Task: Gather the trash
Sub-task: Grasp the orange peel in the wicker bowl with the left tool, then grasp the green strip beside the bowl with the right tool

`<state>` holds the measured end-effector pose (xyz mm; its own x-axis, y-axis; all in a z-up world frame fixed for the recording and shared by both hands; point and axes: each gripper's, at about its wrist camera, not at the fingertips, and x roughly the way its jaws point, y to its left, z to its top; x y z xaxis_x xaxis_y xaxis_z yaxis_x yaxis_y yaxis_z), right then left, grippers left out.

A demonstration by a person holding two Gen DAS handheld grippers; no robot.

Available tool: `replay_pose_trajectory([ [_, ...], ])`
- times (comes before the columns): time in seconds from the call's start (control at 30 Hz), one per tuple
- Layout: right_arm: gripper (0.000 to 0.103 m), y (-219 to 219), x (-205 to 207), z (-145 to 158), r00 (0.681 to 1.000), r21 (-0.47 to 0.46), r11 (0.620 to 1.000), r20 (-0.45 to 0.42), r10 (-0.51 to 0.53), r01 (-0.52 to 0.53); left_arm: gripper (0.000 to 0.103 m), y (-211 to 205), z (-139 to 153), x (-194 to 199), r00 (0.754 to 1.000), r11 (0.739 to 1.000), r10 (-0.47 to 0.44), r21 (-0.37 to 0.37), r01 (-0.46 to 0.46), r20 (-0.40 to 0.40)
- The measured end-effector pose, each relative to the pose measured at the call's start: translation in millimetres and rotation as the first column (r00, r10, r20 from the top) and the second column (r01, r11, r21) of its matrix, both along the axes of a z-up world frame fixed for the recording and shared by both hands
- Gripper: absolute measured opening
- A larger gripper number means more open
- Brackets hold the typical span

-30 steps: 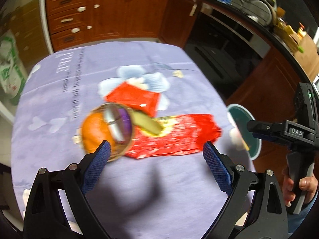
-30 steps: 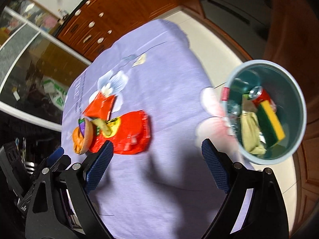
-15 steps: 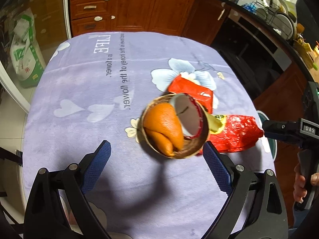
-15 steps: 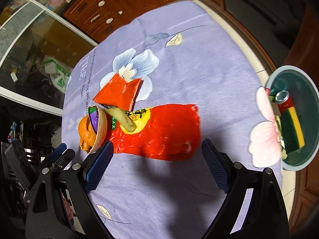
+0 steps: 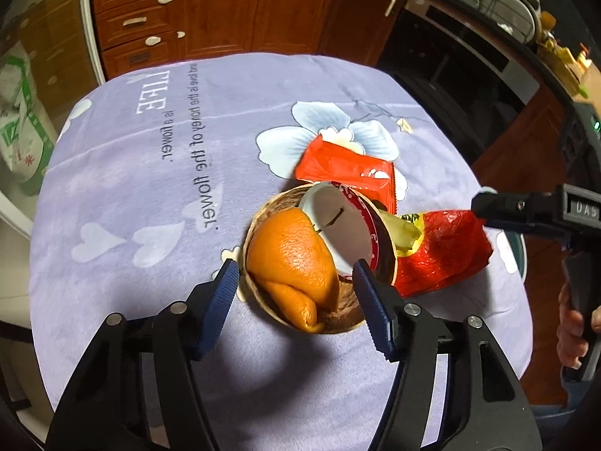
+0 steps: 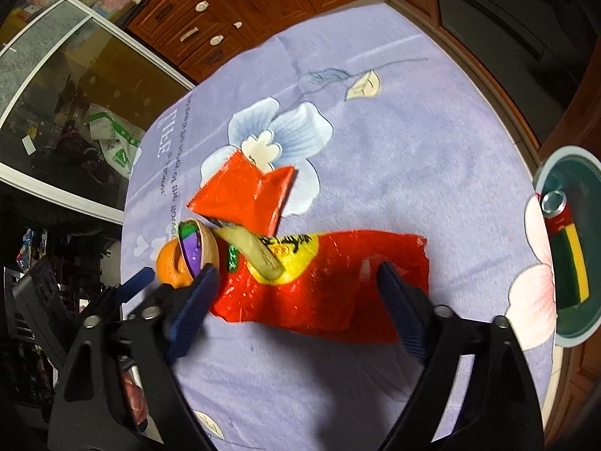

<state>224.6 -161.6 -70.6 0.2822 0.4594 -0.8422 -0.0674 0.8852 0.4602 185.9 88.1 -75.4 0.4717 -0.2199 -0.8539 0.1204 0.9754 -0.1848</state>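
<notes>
lilac flowered tablecloth [image 5: 112, 188]; brown cabinets [image 5: 225, 7] behind; dish rack [image 5: 503, 3].

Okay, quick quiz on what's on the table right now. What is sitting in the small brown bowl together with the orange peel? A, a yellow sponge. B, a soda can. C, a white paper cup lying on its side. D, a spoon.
C: in the left wrist view the bowl holds the orange peel and a white paper cup tipped on its side; the sponge and can lie in the bin.
</notes>
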Motion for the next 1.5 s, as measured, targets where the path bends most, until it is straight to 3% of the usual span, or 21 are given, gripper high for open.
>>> replay_pose_trajectory([
  [0.27,0.074,-1,6,28,0.996,0.018,1.000,0.092,-0.008,0.007,0.061,-12,-5,4,0.999,0.998,-0.050,0.045,0.049,0.006],
  [0.3,0.074,-2,6,30,0.995,0.019,1.000,0.099,-0.010,0.008,0.057,-13,-6,4,0.999,0.998,-0.050,0.050,0.049,0.008],
  [0.37,0.074,-2,6,35,0.993,0.023,1.000,0.121,-0.017,0.014,0.038,-14,-8,6,0.998,0.996,-0.055,0.065,0.054,0.010],
  [0.43,0.074,-4,5,40,0.989,0.016,0.999,0.145,-0.030,0.028,0.031,-12,-8,6,0.999,0.997,-0.049,0.066,0.048,0.013],
  [0.57,0.074,-10,2,52,0.978,-0.005,0.999,0.202,-0.048,0.050,0.035,-5,-9,6,0.999,0.999,-0.040,0.035,0.040,0.000],
  [0.6,0.074,-10,1,53,0.977,-0.008,0.999,0.210,-0.040,0.043,0.039,-6,-9,7,0.999,0.999,-0.044,0.029,0.044,-0.004],
  [0.63,0.073,-9,1,53,0.977,-0.010,0.999,0.211,-0.030,0.033,0.049,-7,-10,7,0.999,0.999,-0.046,0.025,0.046,-0.007],
  [0.67,0.070,-6,2,52,0.978,-0.010,1.000,0.209,-0.017,0.020,0.056,-8,-11,8,0.999,0.999,-0.048,0.021,0.048,-0.011],
  [0.73,0.047,3,3,42,0.983,-0.006,1.000,0.183,0.022,-0.021,0.059,-12,-14,10,0.999,0.998,-0.050,0.030,0.050,-0.012],
  [0.8,0.037,15,8,23,0.989,-0.008,0.998,0.130,0.064,-0.063,0.059,-14,-18,11,0.999,0.998,-0.048,0.038,0.049,-0.015],
  [0.83,0.036,19,9,15,0.991,-0.003,0.997,0.110,0.076,-0.077,0.058,-14,-22,12,0.999,0.999,-0.042,0.032,0.043,-0.023],
  [0.87,0.036,24,11,6,0.992,-0.002,0.996,0.089,0.093,-0.093,0.047,-14,-23,12,0.999,0.999,-0.040,0.030,0.040,-0.022],
  [0.97,0.036,35,15,-16,0.991,-0.011,0.992,0.045,0.124,-0.124,0.031,-15,-21,8,0.999,0.998,-0.042,0.041,0.043,-0.004],
  [1.1,0.036,43,18,-34,0.989,-0.032,0.989,0.022,0.147,-0.146,0.029,-7,-21,7,0.999,1.000,-0.032,0.000,0.032,-0.015],
  [1.33,0.036,61,15,-40,0.976,-0.109,0.974,0.072,0.205,-0.196,0.043,-8,-23,9,1.000,1.000,-0.020,-0.003,0.020,-0.018],
  [1.4,0.036,64,14,-40,0.971,-0.134,0.969,0.092,0.220,-0.207,0.041,-12,-23,8,1.000,1.000,-0.019,0.016,0.019,-0.007],
  [1.43,0.036,67,12,-40,0.967,-0.153,0.964,0.105,0.234,-0.217,0.035,-13,-23,8,1.000,1.000,-0.018,0.024,0.018,-0.003],
  [1.47,0.033,71,9,-39,0.961,-0.178,0.958,0.118,0.249,-0.226,0.029,-14,-21,7,1.000,0.999,-0.015,0.031,0.015,0.003],
  [1.5,0.019,74,7,-39,0.957,-0.188,0.953,0.121,0.264,-0.239,0.028,-14,-20,7,1.000,1.000,-0.011,0.027,0.011,0.003],
])
